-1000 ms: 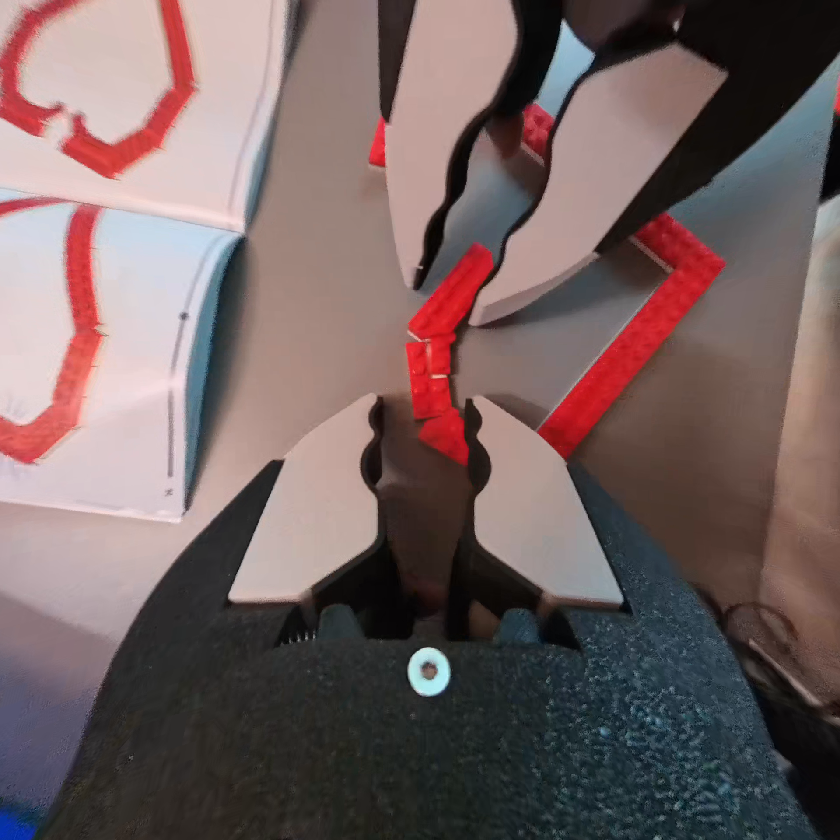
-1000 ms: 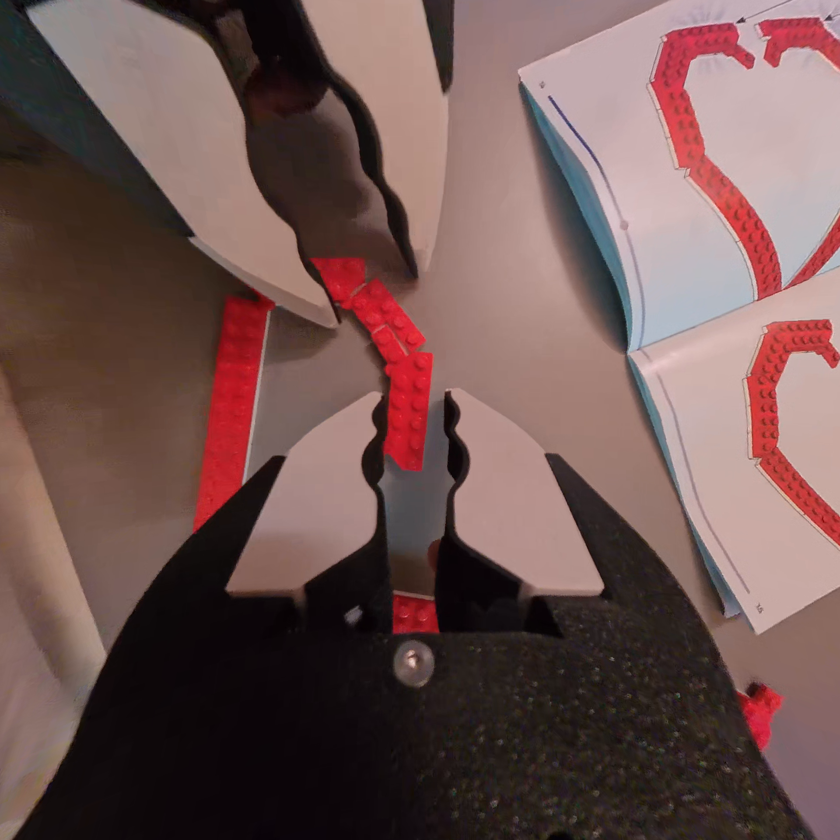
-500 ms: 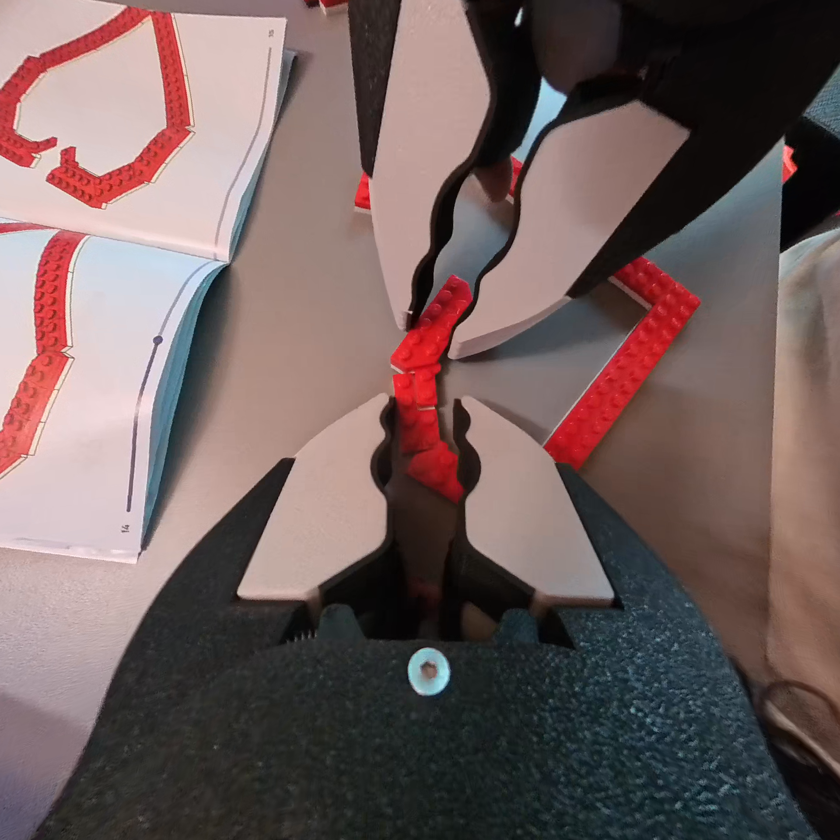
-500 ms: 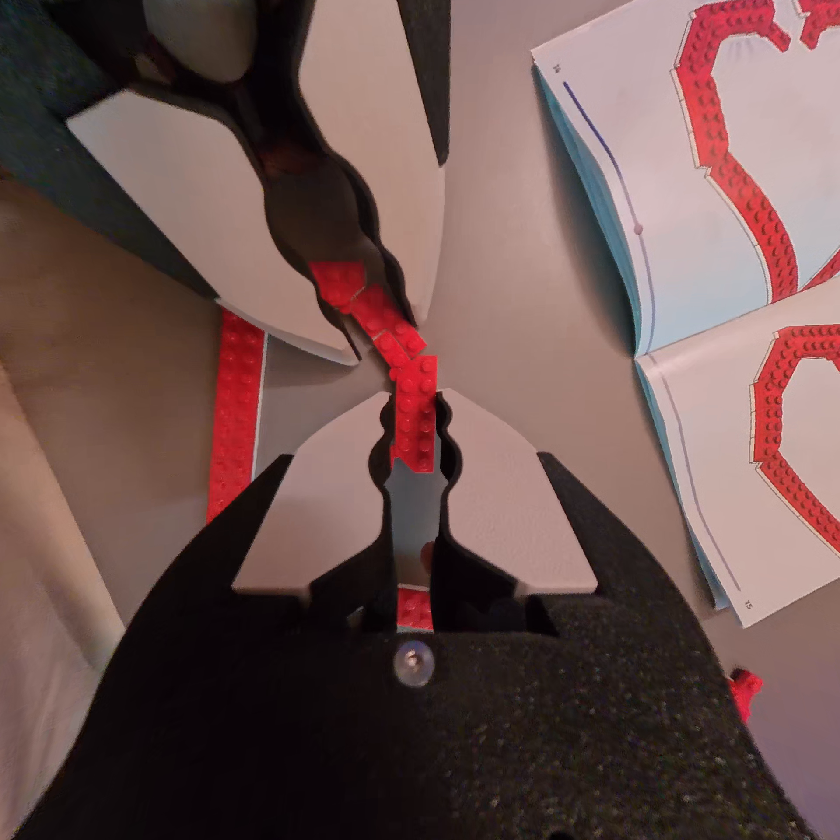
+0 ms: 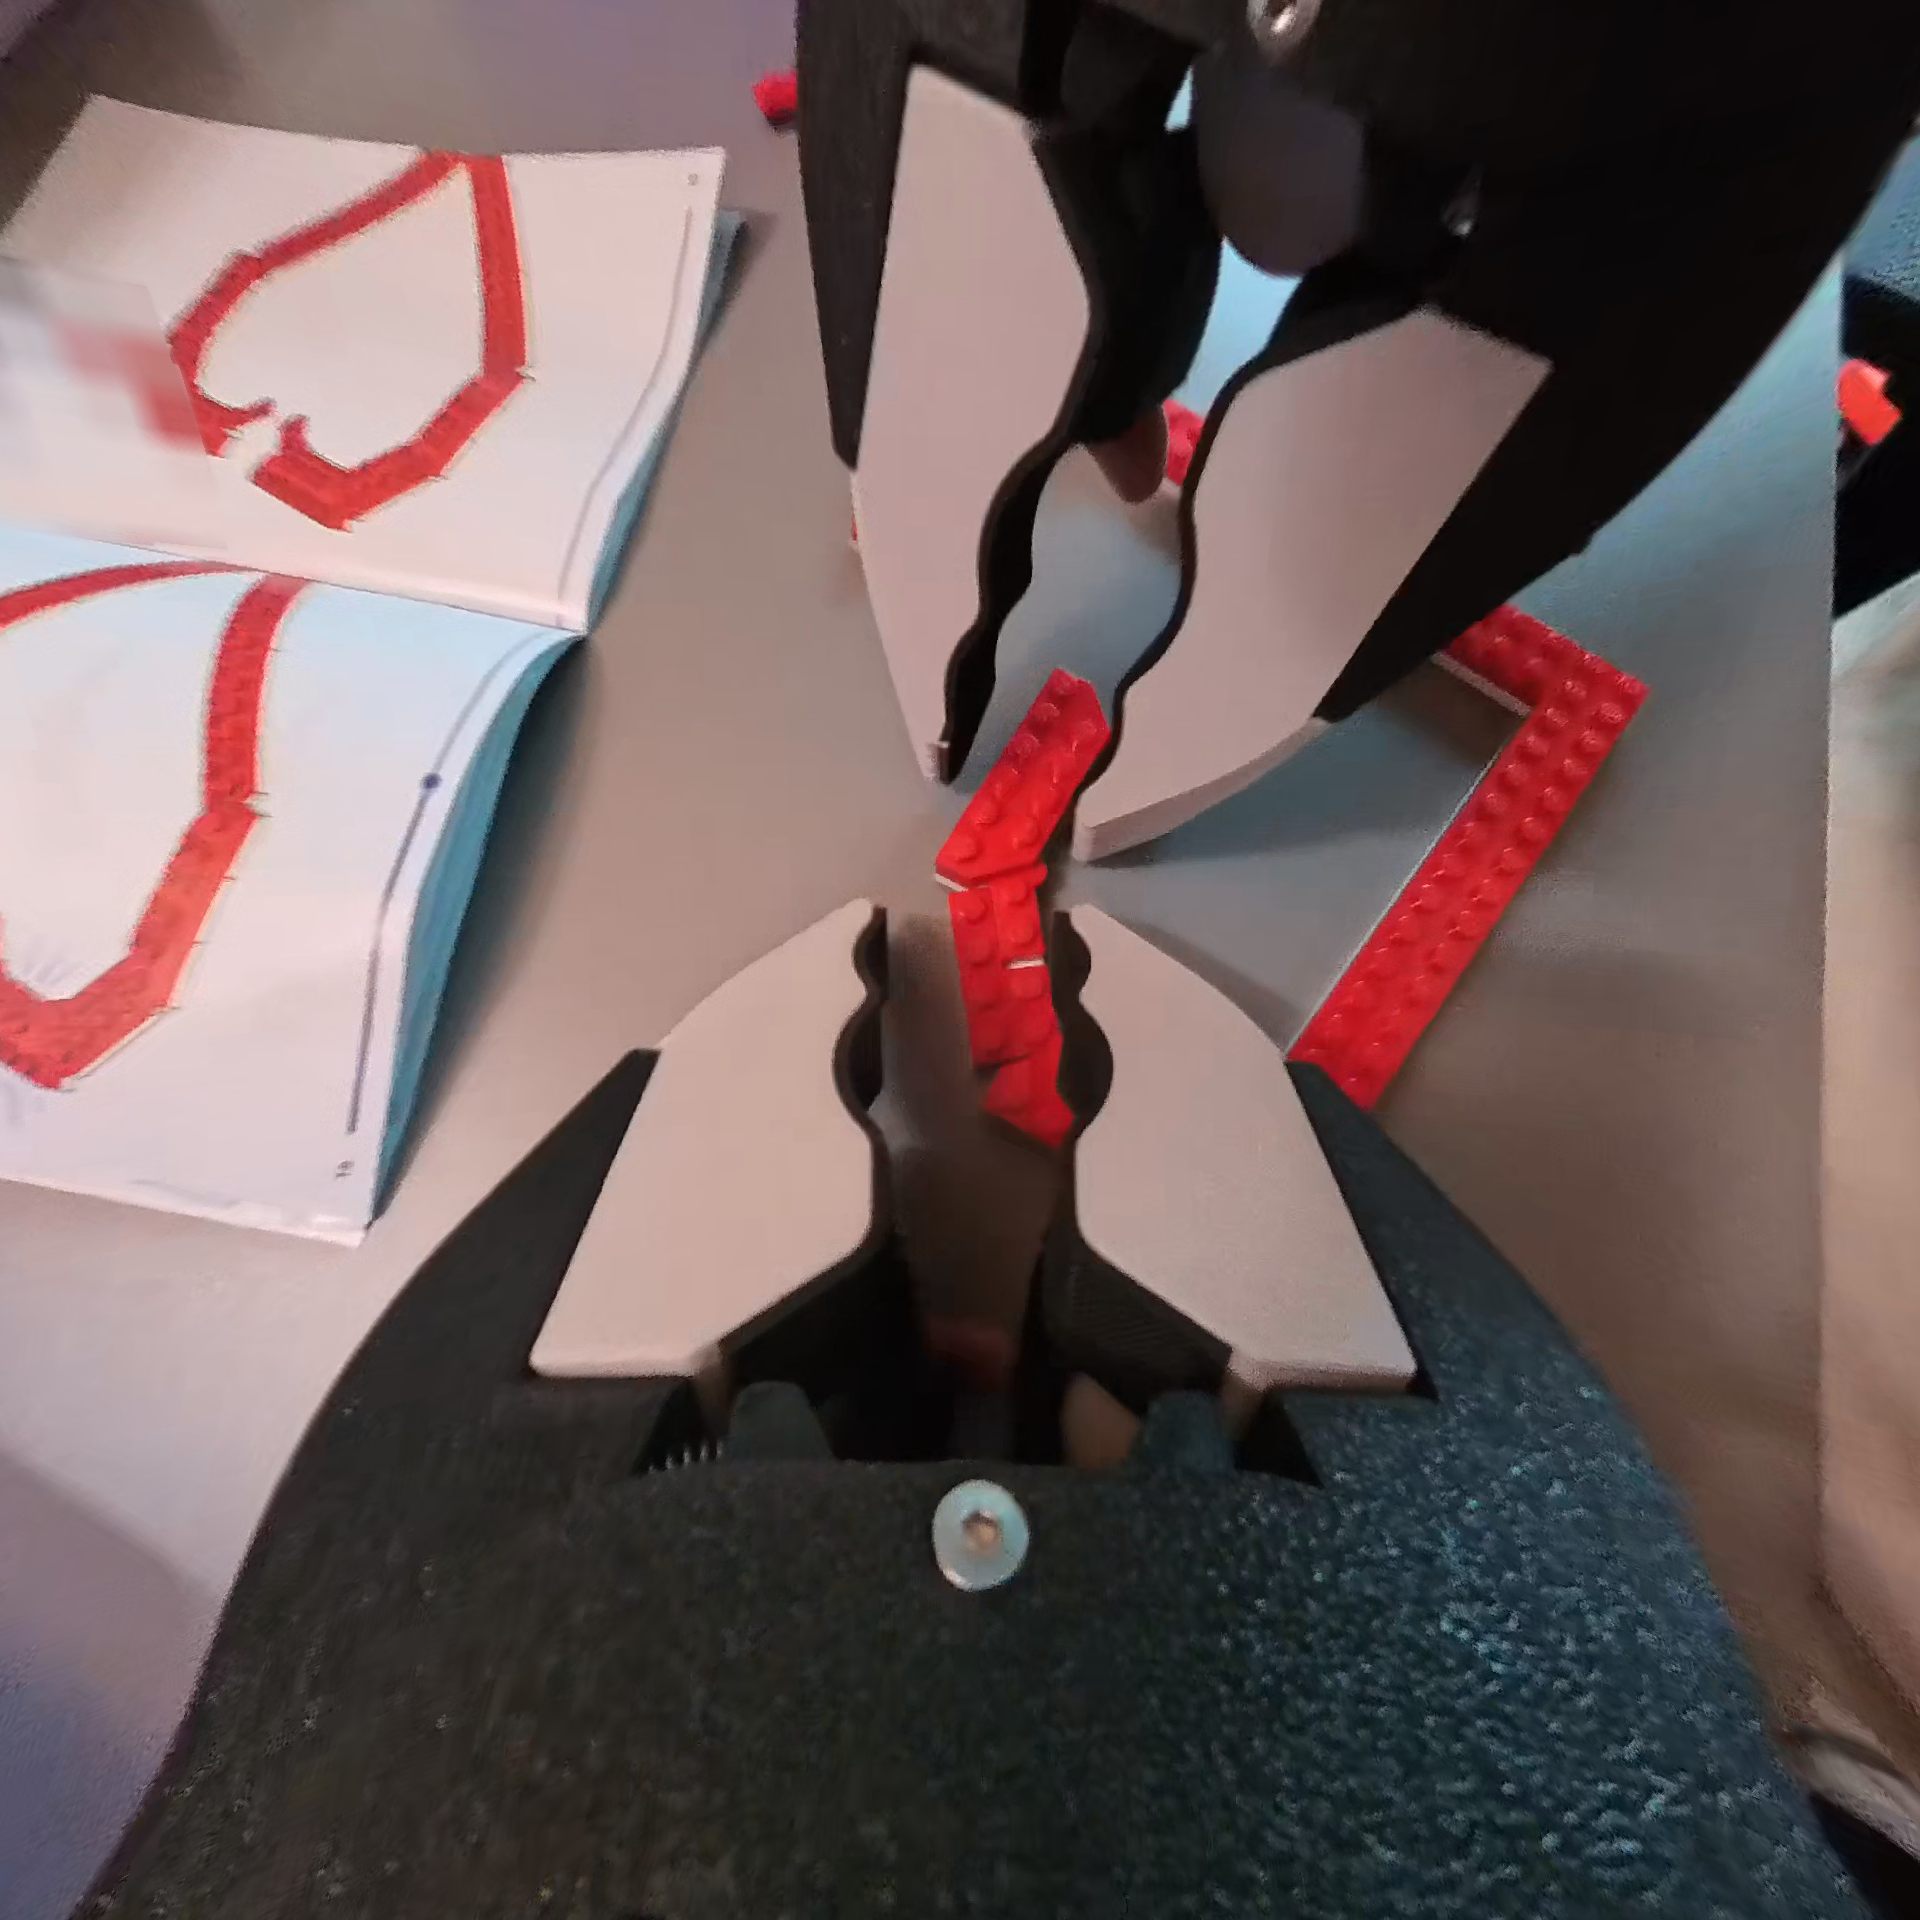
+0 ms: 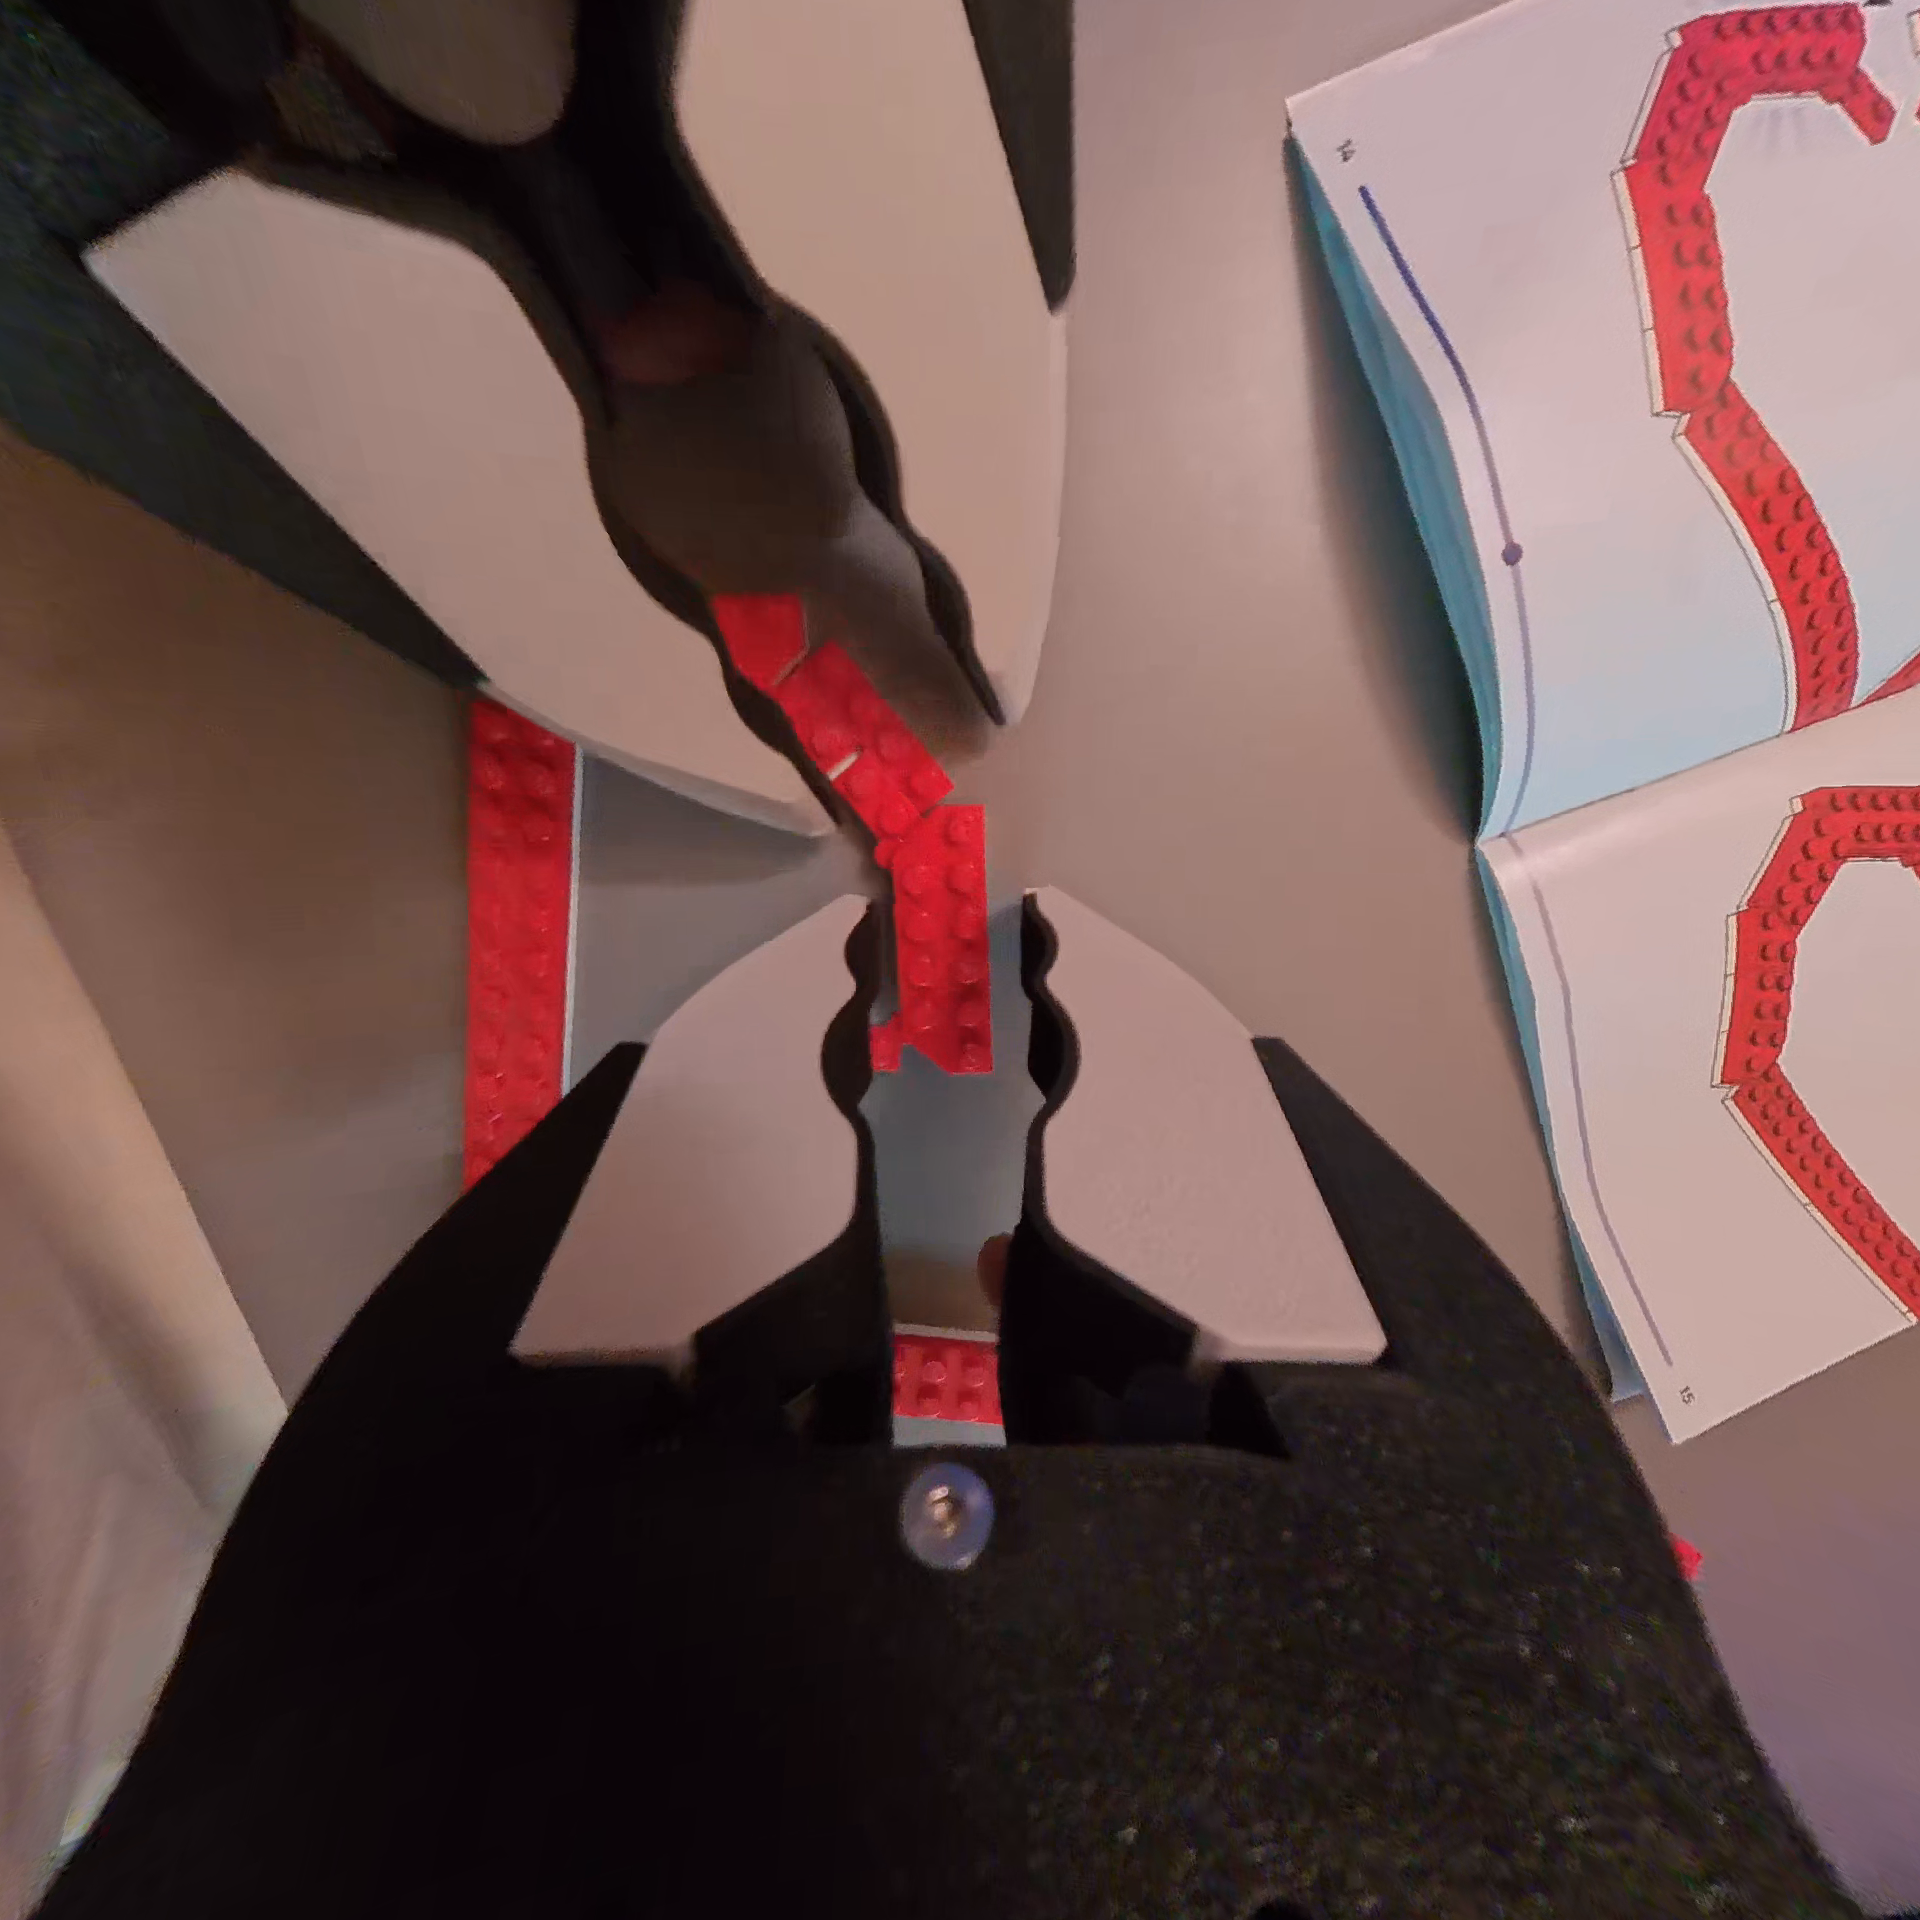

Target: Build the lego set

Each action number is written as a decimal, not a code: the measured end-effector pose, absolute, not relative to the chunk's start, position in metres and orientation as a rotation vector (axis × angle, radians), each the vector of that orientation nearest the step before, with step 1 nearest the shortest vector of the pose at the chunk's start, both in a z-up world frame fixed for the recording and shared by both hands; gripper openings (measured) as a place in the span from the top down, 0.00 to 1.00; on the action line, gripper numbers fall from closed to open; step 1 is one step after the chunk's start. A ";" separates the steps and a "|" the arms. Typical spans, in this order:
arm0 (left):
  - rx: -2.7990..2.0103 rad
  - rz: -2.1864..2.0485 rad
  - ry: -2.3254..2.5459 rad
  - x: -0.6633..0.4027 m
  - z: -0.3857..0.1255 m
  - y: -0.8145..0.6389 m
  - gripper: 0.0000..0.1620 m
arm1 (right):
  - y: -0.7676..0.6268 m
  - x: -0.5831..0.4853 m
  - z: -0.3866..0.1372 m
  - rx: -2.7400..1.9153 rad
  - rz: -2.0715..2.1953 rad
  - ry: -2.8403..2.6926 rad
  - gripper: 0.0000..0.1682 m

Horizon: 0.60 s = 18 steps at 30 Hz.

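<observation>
**Two grippers straddle a short curved chain of red plates, neither clamped on it**

The step in hand looks like handling one bent sub-assembly: a short curved chain of red studded Lego plates (image 5: 1023, 914) lying on the plain grey tabletop (image 5: 727, 727), which the open instruction booklet with red heart-outline drawings (image 5: 312, 623) suggests belongs in the frame. The large angular frame of long red studded plates (image 5: 1475, 883) lies just beside it, apart from the chain.

The left gripper (image 5: 966, 920) comes in low, its pale grey fingers set narrowly apart around the chain's near end. The chain sits against the one finger; a clear gap shows on the other side, so the jaws are part-open, not gripping. The right gripper (image 6: 945, 904) faces it from the opposite side, tilted down steeply, its jaws likewise narrowly parted around the far plate (image 6: 940, 935), with a gap beside one finger. The fingertips of the two tools nearly meet over the middle of the chain.

I judge the next move calls for each pair of jaws to close squarely on its own end, centred first, since the plates lie off to one side. The joints look loose, with pale seams showing, so an uneven squeeze could pivot or split the chain.

A few stray red pieces (image 5: 1865, 405) lie farther off.
</observation>
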State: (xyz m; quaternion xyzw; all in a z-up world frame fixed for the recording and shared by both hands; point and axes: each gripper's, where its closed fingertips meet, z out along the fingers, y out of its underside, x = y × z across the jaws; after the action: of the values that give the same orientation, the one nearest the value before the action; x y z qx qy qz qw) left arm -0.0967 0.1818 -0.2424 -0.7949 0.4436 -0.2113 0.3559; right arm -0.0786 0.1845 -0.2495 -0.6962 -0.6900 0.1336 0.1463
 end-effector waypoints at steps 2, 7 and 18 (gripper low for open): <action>-2.008 -0.536 1.118 -0.099 -0.231 0.182 0.86 | 0.186 -0.076 -0.247 -2.007 0.412 -1.964 0.83; -1.980 -0.494 1.173 -0.096 -0.229 0.178 0.92 | 0.185 -0.074 -0.252 -1.999 0.450 -1.955 0.86; -1.835 -0.225 1.171 -0.086 -0.198 0.198 0.91 | 0.204 -0.067 -0.207 -1.894 0.488 -1.702 0.90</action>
State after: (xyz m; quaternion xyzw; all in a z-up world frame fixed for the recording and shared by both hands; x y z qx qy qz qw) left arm -0.0858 0.1979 -0.1982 -0.7451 0.4753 -0.0914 0.4589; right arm -0.0668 0.2045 -0.2069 -0.7032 -0.6318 0.1812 0.2710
